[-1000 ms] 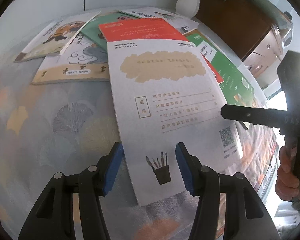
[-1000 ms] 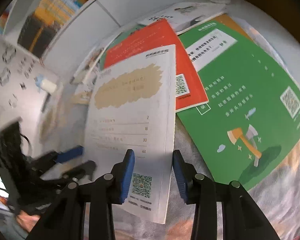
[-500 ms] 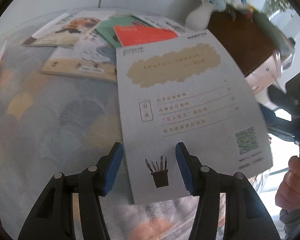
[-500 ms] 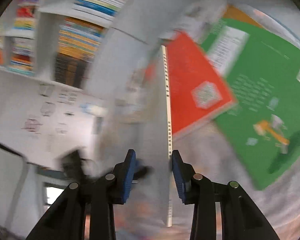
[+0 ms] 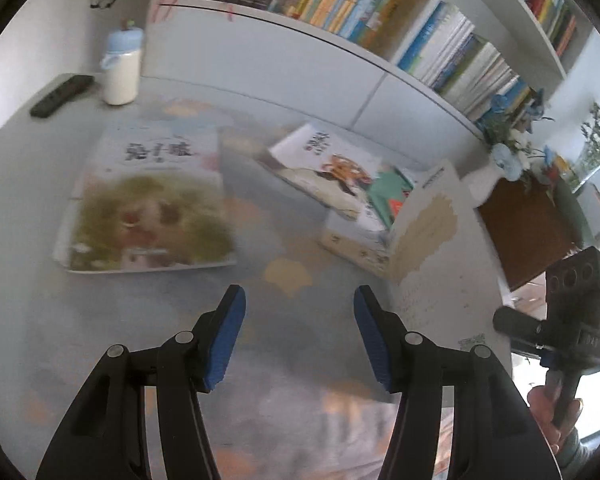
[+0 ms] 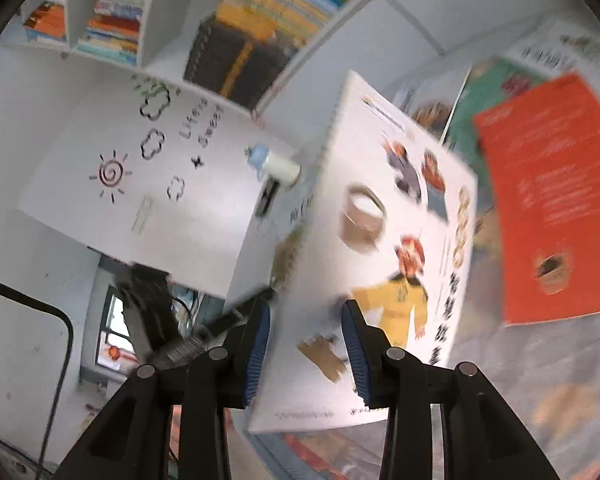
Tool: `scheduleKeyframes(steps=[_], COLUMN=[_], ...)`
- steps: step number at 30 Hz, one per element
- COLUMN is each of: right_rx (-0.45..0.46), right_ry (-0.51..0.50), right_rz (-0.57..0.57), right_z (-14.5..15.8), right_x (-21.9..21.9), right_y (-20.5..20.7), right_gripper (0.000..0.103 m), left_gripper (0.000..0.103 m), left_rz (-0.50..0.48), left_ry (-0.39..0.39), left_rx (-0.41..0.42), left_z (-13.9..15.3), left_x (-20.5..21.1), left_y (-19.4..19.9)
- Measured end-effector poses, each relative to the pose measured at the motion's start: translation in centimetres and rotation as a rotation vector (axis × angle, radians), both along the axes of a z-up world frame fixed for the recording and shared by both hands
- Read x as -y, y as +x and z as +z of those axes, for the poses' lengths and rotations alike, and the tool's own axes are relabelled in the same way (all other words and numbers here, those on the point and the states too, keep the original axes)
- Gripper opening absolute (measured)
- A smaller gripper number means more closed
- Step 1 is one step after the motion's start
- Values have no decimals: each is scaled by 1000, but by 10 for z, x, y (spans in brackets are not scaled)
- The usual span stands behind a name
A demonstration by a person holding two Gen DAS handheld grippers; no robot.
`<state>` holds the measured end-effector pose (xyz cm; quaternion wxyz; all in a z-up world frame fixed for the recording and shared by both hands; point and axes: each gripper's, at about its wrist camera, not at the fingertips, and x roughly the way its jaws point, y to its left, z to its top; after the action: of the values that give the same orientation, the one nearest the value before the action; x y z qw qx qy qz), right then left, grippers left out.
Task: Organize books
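Right wrist view shows the right tool pinching the white book lifted above the counter, while the left tool, empty, is spreading, so carry it steadily toward the green-cover book lying farther off.

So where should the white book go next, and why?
Probably swing the white book, held tilted up in the right gripper, over to the big picture book lying flat by itself, and lay it on top to start a tidy stack.

White illustrated book tilts on edge above scattered books.
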<state>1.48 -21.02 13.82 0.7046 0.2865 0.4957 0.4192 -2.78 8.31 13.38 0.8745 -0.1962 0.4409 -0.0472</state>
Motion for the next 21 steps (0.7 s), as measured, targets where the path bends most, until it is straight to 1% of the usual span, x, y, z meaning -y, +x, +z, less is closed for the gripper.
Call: scheduleKeyframes(steps=[2,4,5,6,7,8,9,10,11,14,15,16,17,18,19,21], right_rx=[-18,-34,-39,-46,-52,-62,-71,-68,-61,-40,-25,-6,21,32,39,45], right_ry=[-15,-31,-39,-56,-84,-89,-80,-87,-109,-226,-285,-337,-410,-455,-514,-547], right_rz=[17,27,31,29,26,37,50,42,26,-33,-65,-92,-123,-133,-145,-154], right_z=[-7,-12,-15,-16,-19,-22,-26,-27,-28,-38,-44,-48,-53,-58,-65,-78], right_x=[-13,-24,-27,-28,-30,-33,-33,-33,-32,-24,-23,-23,-26,-29,-34,-37], right_y=[-1,-1,-1,-1,-3,-3,-4,-4,-5,-5,-4,-2,5,9,16,24], right_gripper=[37,42,49,55,65,66,66,66,66,66,63,59,47,39,38,37], left_gripper=[54,55,59,62,65,70,73,73,73,73,71,70,69,67,63,43], left_rz=[-18,-37,-46,-51,-44,-30,-1,19,26,1,-17,-43,-68,-90,-104,-124], left_ry=[-4,-10,-6,8,35,80,135,158,153,64,38,6,-27,-58,-70,-60], left_rx=[-25,-52,-68,-80,-83,-84,-85,-91,-100,-104,-107,-112,-113,-112,-124,-157], left_z=[-8,-15,-20,-23,-24,-26,-27,-30,-32,-41,-44,-48,-52,-57,-63,-74], left_x=[-2,0,2,3,2,-1,-8,-16,-23,-36,-34,-30,-25,-18,-12,2], left_y=[3,5,6,7,6,6,5,5,4,7,10,16,22,30,38,50])
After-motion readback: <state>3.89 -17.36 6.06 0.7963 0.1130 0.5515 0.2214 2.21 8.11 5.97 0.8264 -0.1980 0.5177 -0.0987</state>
